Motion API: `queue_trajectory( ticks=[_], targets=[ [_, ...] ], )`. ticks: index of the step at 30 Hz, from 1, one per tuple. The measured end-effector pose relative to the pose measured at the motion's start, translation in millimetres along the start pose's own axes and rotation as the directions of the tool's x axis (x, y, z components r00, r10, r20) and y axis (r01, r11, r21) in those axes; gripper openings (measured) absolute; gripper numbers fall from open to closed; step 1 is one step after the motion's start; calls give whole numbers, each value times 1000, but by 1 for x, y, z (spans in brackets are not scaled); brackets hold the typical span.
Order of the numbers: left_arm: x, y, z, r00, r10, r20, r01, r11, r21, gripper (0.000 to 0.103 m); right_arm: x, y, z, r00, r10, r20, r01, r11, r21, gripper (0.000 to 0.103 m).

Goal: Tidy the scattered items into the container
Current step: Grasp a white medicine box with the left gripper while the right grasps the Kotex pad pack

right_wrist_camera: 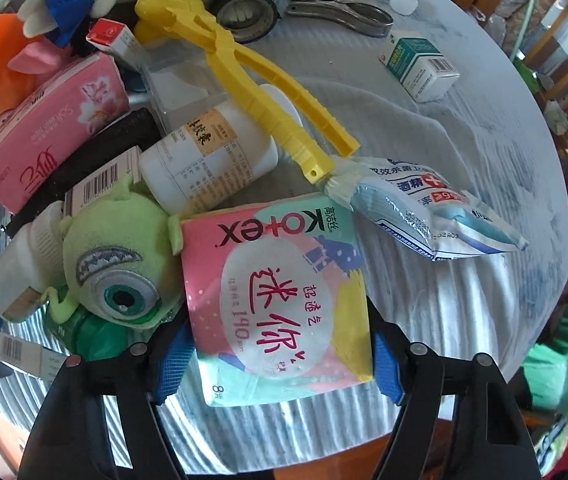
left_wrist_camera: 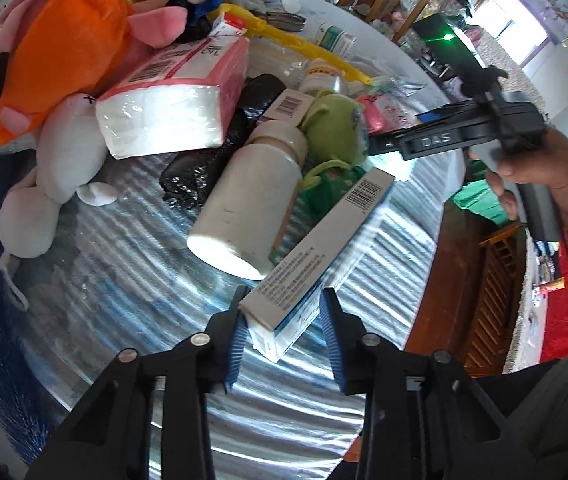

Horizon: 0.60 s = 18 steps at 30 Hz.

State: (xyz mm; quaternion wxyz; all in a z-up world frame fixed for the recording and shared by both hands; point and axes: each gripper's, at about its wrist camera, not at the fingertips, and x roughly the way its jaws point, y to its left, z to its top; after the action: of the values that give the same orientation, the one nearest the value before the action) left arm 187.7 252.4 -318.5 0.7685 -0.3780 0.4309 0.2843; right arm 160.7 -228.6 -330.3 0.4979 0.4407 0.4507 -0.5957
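A long white and blue carton (left_wrist_camera: 315,240) lies slanted on the silver corrugated table (left_wrist_camera: 124,280), its far end by a white bottle (left_wrist_camera: 252,200). My left gripper (left_wrist_camera: 284,320) is shut on the carton's near end, with a blue pad on each side of it. A pink and mint Kotex pack (right_wrist_camera: 280,300) lies flat between the pads of my right gripper (right_wrist_camera: 280,364), which stand close beside its edges without squeezing it. A green one-eyed plush (right_wrist_camera: 116,276) touches the pack's left side. No container shows clearly.
Orange plush (left_wrist_camera: 64,40), pink tissue pack (left_wrist_camera: 172,100), black roll (left_wrist_camera: 220,144) and white plush (left_wrist_camera: 60,168) crowd the left. Yellow plastic tongs (right_wrist_camera: 268,96), a labelled bottle (right_wrist_camera: 212,152), a wipes pouch (right_wrist_camera: 435,212) and a teal box (right_wrist_camera: 419,64) lie beyond. A hand (left_wrist_camera: 523,176) holds the right gripper.
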Motion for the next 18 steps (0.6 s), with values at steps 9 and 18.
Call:
queue_trajectory(
  ticks=[9, 18],
  targets=[
    [-23, -14, 2, 998, -38, 58, 37, 999, 29, 24, -22, -5, -15, 1000, 1, 20, -2, 1000, 30, 68],
    [-44, -33, 9, 992, -74, 104, 69, 996, 58, 16, -49, -7, -31, 999, 10, 41, -12, 999, 43, 68]
  ],
)
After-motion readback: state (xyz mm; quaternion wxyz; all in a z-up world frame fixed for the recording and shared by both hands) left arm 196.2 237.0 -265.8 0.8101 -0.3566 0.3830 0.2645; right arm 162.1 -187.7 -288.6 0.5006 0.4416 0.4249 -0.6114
